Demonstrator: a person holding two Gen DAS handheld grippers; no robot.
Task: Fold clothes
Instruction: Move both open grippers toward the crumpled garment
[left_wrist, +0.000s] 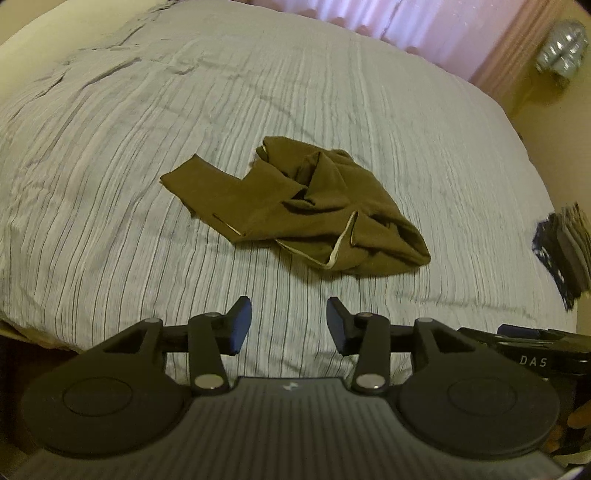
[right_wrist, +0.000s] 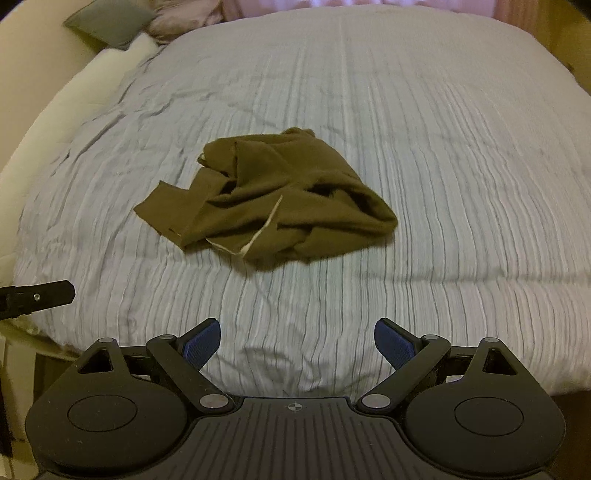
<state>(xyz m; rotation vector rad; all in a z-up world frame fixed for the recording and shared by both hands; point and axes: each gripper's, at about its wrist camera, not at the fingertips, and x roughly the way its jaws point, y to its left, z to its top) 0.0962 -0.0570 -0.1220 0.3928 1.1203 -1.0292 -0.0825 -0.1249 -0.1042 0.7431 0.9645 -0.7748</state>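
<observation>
Stretching across both views is a wide bed covered in pale grey pinstriped crinkled bedding (left_wrist: 110, 206). Lying near its middle is a crumpled olive-brown fabric garment (left_wrist: 306, 206), bunched in loose twists with one flat panel sticking out to the left and pale seam edging showing; it is not folded, so smoothing and folding are seemingly still needed. Hovering over the bed's near edge, well short of the garment, are the black left gripper (left_wrist: 289, 325) and black right gripper (right_wrist: 297, 345), their blue-padded fingers spread apart, holding nothing.
</observation>
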